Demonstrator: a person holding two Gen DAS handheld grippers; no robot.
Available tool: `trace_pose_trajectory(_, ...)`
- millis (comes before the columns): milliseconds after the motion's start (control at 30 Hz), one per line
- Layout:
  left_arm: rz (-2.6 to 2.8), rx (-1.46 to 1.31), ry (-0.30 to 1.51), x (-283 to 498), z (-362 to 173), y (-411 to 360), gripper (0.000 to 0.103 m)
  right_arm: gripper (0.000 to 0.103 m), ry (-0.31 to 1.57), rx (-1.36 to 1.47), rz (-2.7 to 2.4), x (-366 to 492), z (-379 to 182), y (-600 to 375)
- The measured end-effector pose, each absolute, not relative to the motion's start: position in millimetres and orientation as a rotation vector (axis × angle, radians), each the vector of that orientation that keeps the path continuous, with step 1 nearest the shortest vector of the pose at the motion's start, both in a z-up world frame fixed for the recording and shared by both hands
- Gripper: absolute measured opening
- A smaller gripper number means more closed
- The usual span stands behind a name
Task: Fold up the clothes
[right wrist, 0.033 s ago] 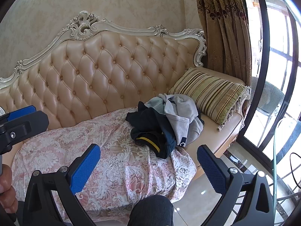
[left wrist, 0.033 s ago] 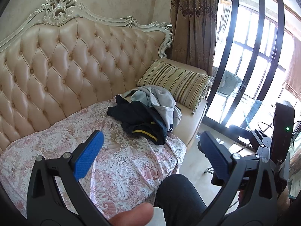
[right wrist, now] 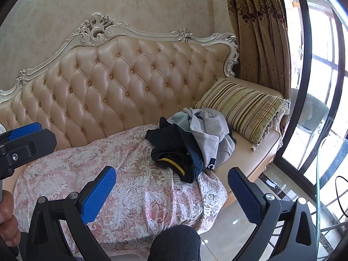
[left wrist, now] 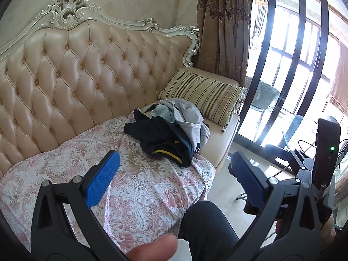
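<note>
Both hand-held grippers [left wrist: 174, 174] [right wrist: 171, 187] level, jaws spread, short of crumpled clothes [right wrist: 191, 143].

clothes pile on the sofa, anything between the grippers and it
Nothing visible. Both the left gripper and right gripper are open, with only the bare floral cover between them and the clothes pile. The striped pillow lies beyond it.

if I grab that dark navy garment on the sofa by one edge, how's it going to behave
The dark navy garment lies crumpled in soft folds, so it will probably hang limp. The grey garment overlaps it and may get dragged along. The floral cover beneath looks loose and could bunch.
</note>
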State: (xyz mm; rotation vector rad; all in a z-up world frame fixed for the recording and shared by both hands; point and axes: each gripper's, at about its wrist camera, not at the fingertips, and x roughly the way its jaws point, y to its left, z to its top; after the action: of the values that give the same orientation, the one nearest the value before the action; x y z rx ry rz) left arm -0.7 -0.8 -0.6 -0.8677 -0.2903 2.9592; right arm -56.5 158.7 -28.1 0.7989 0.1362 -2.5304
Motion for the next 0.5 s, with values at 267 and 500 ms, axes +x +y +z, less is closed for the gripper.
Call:
trace_pose_trajectory(267,2.955,-0.915,-0.256,-6,-5,-7,0.103,0.103,0.137,0.840,-2.516,-65,-30,155)
trace_pose_trajectory(500,2.962,-0.913,-0.258,-5,-11,-3,0.103,0.103,0.131,0.820,-2.525,-59,-31,160)
